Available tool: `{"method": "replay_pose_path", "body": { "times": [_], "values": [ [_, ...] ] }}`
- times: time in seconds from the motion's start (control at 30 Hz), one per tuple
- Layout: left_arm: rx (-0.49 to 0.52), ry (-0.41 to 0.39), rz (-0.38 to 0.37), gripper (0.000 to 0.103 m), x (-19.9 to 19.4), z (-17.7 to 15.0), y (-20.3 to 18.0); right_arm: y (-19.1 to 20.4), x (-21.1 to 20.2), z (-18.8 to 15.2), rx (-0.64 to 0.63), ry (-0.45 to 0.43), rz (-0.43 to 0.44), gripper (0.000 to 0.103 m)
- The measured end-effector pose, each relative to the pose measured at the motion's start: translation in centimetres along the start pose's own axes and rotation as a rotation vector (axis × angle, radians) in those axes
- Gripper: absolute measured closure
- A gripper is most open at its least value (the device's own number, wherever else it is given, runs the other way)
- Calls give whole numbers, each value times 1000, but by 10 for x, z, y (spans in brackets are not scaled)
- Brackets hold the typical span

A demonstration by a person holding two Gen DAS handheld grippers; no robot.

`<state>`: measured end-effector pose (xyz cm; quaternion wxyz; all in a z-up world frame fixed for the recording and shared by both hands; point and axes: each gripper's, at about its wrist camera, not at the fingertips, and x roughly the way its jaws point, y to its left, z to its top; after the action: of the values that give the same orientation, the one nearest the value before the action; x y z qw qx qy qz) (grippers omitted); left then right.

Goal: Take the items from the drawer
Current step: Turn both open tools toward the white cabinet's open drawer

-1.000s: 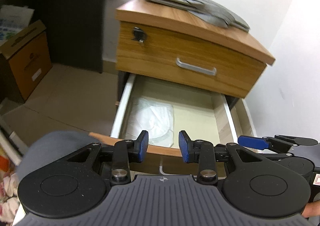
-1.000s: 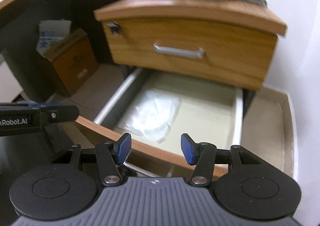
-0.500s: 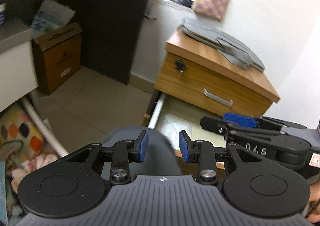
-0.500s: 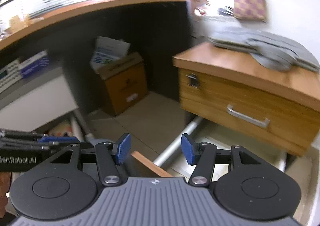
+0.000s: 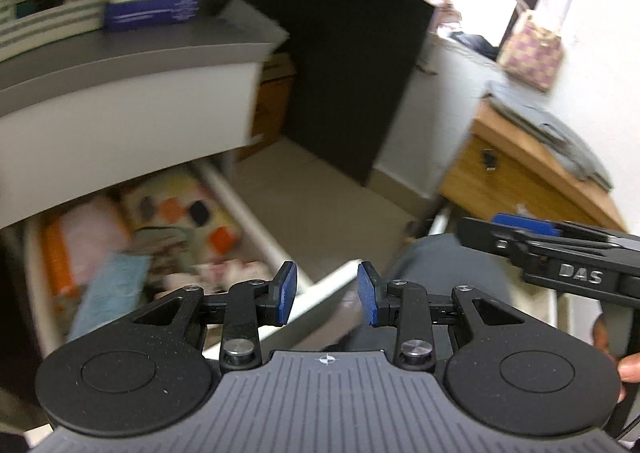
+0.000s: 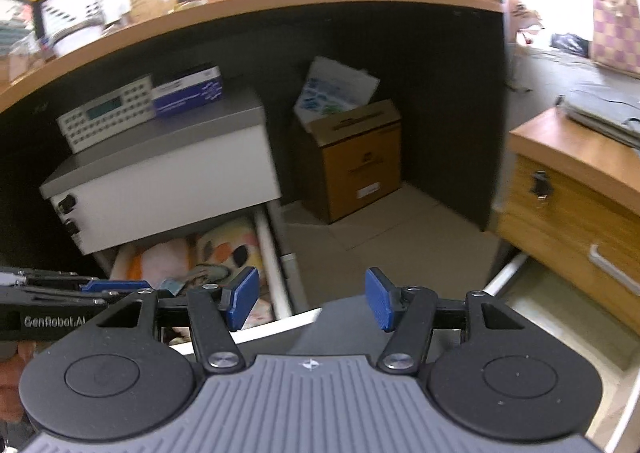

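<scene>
Ahead, white drawer (image 6: 264, 253) beyond both spread, empty hand-held grippers; contents blurred.

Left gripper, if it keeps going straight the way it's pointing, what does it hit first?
Probably the front corner of the white drawer, which sits just beyond the open left gripper; the grey knee lies close to the right. Depth is unclear through the blur.

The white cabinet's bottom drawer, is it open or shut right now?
Open. The white drawer is pulled out below the white cabinet, and colourful items lie exposed inside it.
</scene>
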<state>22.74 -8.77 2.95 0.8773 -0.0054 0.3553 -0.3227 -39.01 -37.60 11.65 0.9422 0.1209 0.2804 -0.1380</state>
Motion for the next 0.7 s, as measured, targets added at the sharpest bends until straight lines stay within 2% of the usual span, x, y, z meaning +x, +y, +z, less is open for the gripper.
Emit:
{"method": "replay_pose_path", "body": {
  "times": [0.23,0.7],
  "values": [
    [-34,-16,89,66,-18,-15,37,28,21,-6,-18,41,74,38],
    [-106,-10,212,66,-32,-53,76,77,68,-24,-99,151,162,38]
  ]
}}
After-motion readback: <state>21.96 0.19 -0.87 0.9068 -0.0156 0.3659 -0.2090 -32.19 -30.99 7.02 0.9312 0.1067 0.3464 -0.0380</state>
